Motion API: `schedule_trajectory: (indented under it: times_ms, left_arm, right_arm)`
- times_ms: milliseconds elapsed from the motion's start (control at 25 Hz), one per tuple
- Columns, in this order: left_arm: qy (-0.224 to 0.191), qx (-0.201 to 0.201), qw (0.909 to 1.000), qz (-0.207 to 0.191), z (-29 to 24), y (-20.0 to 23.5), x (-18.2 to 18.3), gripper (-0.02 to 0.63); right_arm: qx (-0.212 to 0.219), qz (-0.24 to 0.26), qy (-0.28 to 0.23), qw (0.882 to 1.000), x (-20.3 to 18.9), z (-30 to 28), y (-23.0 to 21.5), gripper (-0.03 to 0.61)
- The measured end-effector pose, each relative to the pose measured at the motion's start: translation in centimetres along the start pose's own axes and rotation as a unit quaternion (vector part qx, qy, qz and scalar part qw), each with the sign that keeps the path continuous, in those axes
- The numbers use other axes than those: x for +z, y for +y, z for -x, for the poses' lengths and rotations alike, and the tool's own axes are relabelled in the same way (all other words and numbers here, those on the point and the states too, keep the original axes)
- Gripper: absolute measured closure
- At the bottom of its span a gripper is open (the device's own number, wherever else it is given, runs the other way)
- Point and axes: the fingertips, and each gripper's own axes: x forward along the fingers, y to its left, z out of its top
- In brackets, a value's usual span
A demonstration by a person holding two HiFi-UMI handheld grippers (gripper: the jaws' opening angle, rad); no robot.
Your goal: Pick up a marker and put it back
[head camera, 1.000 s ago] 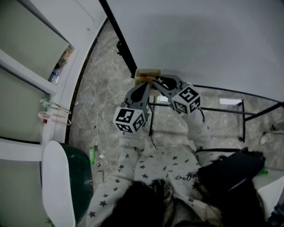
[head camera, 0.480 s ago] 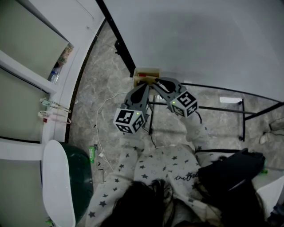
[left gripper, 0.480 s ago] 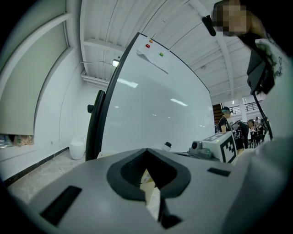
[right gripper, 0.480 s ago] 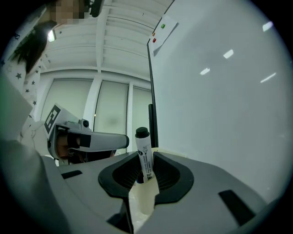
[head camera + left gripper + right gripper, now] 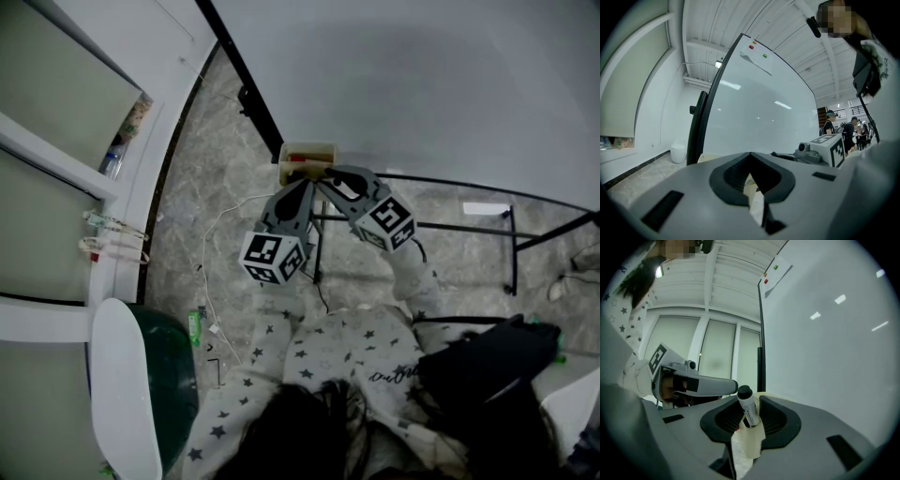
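Note:
A cream marker holder box (image 5: 307, 150) hangs at the lower left corner of the whiteboard (image 5: 422, 84). Something red (image 5: 295, 159) lies inside it. My right gripper (image 5: 329, 174) hovers just over the box, shut on a white marker with a black cap (image 5: 747, 411). The marker stands nearly upright between the pads, cap up, with the box (image 5: 751, 444) right beneath it. My left gripper (image 5: 305, 186) sits beside the box's near side with its jaws shut and nothing between them. Through the left gripper's (image 5: 750, 157) gap I see only the cream box (image 5: 753, 199).
The whiteboard's black stand bars (image 5: 422, 230) run along the marble floor to the right. A white cable (image 5: 211, 281) trails on the floor at the left. A dark green bin (image 5: 159, 375) stands at the lower left, and a black bag (image 5: 487, 361) at the lower right.
My right gripper has shifted slightly toward the person with the marker still in it. The left gripper has barely moved.

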Motion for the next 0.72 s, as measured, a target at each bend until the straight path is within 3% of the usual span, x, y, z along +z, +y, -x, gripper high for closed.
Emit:
schedule_trajectory:
  times_ms: [360,560,720]
  left_arm:
    - [-0.012,-0.007,0.9997,-0.019,0.3,-0.2,1.8,0.614]
    - [-0.024,-0.016,0.9991,-0.031,0.7,-0.9,3.9,0.614]
    - [-0.029,-0.026,0.9985,-0.039,0.9,-1.8,5.5,0.614]
  right_arm:
    - [0.000,0.057,-0.024,0.998,4.2,0.6,0.8,0.491]
    - [0.006,0.036,-0.069,0.997,7.7,1.5,1.4,0.492]
    - [0.018,0.017,-0.073,0.997,9.2,2.2,1.6,0.493]
